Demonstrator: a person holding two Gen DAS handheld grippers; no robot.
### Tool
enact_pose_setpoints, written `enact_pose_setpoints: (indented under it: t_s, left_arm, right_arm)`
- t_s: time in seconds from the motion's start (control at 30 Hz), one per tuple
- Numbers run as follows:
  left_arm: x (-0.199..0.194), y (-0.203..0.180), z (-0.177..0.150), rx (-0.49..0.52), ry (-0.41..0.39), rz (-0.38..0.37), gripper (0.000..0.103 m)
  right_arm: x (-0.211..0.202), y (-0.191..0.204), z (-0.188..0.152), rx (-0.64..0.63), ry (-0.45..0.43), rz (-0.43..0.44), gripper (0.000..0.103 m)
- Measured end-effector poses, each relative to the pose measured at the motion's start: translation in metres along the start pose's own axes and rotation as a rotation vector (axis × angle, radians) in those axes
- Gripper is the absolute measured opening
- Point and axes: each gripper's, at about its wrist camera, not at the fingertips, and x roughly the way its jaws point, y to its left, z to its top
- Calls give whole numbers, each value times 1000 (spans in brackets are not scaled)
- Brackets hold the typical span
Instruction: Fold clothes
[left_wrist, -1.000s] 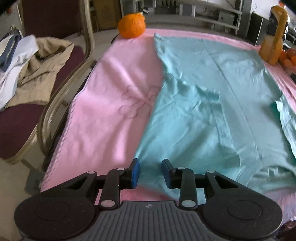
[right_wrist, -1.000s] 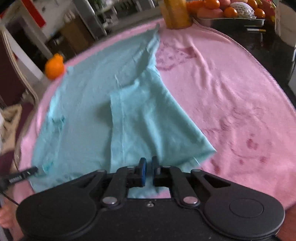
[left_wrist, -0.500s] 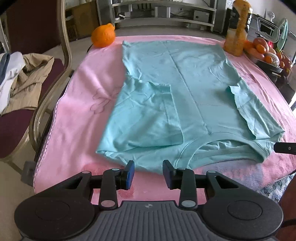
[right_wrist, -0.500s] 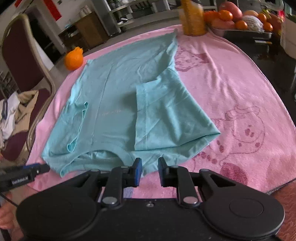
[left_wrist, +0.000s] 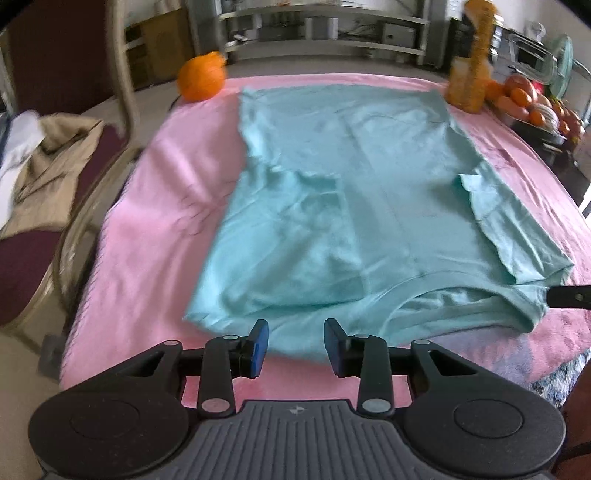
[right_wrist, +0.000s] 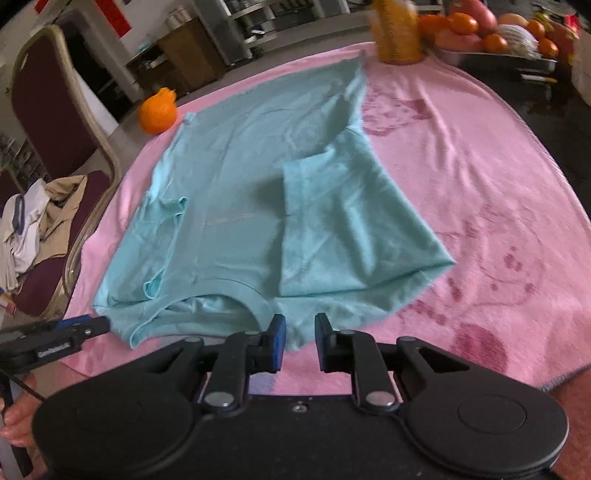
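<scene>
Teal t-shirt (left_wrist: 373, 206) lies flat on the pink towel (left_wrist: 159, 206) covering the tabletop, both sleeves folded inward, collar at the near edge. Left gripper (left_wrist: 294, 347) jaws apart, holding nothing, hovering at the near hem by the collar's left. Right gripper (right_wrist: 299, 341) also parted and empty, just off the near hem. Bare pink margin left, right and in front of the shirt. Towel is plush with faint cartoon prints; shirt is thin knit, lightly creased. Orange (left_wrist: 201, 79) at far left corner, yellow bottle (left_wrist: 471, 79) far right, its top cropped. Fruit tray (right_wrist: 495, 33) blurred. Chair (right_wrist: 55, 122) with heaped clothes (right_wrist: 33, 225) crowds the left edge.
</scene>
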Motion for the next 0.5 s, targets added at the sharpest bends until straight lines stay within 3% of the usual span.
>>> enact_pose_setpoints:
  t_s: [0.3,0.4,0.5]
  left_arm:
    - [14,-26,-10,132,32,-52,30]
    - [11,-16,-14,88,45,-82,31]
    - [1,-11,-16,74,41,-56,30]
  right_arm:
    - [30,10,-9,-97,49,-39,17]
    - [26,13,-10,-119,58,-52,17]
    - [21,13,-10,-110,57,-53,17]
